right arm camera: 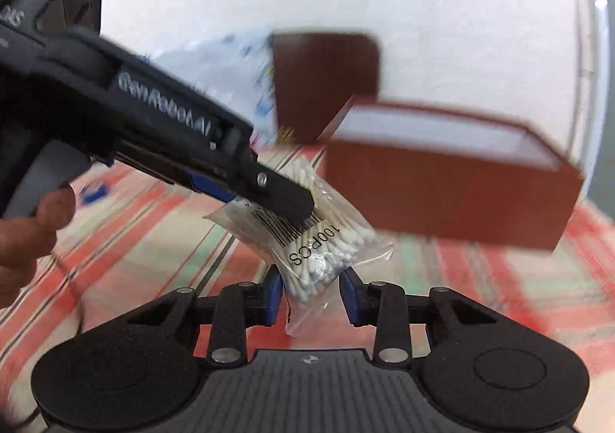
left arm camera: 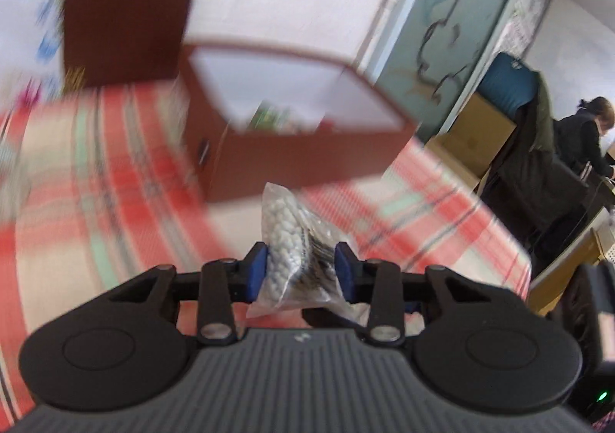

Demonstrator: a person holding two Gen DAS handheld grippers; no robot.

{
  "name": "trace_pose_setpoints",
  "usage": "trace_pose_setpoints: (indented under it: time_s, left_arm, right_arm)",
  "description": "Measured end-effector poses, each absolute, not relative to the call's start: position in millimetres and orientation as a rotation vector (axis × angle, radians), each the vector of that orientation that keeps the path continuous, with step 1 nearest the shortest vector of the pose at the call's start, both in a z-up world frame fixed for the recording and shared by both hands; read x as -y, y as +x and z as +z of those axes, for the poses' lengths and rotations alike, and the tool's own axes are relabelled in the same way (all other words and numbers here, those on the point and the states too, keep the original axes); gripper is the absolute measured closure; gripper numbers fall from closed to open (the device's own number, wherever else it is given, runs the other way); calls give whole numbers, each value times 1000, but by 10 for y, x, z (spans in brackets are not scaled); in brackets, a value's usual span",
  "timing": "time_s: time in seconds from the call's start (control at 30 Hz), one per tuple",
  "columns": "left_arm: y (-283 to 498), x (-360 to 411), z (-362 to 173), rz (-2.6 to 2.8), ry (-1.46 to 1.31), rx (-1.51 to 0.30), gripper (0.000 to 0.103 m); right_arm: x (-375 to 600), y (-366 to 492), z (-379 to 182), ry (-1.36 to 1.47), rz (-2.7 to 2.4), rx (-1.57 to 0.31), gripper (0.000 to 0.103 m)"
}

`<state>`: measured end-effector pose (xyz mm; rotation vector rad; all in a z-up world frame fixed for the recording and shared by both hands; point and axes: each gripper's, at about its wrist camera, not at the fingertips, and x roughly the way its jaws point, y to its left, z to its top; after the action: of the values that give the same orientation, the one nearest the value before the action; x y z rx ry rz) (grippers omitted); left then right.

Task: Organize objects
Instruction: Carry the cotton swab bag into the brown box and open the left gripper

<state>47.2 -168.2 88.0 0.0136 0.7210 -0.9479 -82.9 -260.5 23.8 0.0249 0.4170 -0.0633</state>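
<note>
A hand (right arm camera: 27,225) at the left edge of the right wrist view grips the left gripper (right arm camera: 286,198), which reaches in over the striped cloth (right arm camera: 134,240) and is clamped on the upper part of the swab bag (right arm camera: 319,240); the right gripper (right arm camera: 311,294) has its blue pads against the same bag's lower end, so both tools appear to hold one bag, clear of the cloth. In the left wrist view the left gripper (left arm camera: 300,267) pinches the bag (left arm camera: 292,240) between its pads. Further right, near the cloth's far edge, stands the open box (right arm camera: 442,198), its lid (right arm camera: 326,83) upright behind it; contents are too blurred to name. Risks, as judged: opposed pulls could tear the thin film and spill swabs; a mistimed release could drop the bag short of the box; a low carry could strike the near wall.
</note>
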Motion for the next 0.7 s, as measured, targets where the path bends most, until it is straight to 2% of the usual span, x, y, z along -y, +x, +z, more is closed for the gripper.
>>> trace_pose_setpoints:
  time_s: [0.27, 0.3, 0.33, 0.4, 0.43, 0.6, 0.63, 0.7]
  left_arm:
    - [844, 2598, 1425, -1034, 72, -567, 62]
    - [900, 2719, 1440, -1033, 77, -557, 61]
    - [965, 2836, 1447, -1016, 81, -552, 54]
    - [1109, 3078, 1365, -938, 112, -560, 36]
    - [1157, 3166, 1293, -866, 148, -549, 36]
    - [1231, 3133, 923, -738, 208, -592, 34]
    - [1243, 3079, 880, -726, 189, -603, 31]
    - [1270, 2958, 837, -717, 133, -638, 32]
  right_arm:
    - [3292, -454, 637, 14, -231, -277, 71]
    - [3388, -381, 656, 7, -255, -267, 71]
    - [3477, -289, 668, -5, -284, -260, 70]
    - [3652, -25, 615, -56, -374, -264, 52]
    - [3747, 129, 556, -84, -423, -306, 39]
    - [3887, 48, 463, 1, -453, -274, 40]
    - [3841, -31, 420, -4, -465, -249, 39]
    - [3745, -199, 376, -6, -483, -187, 36]
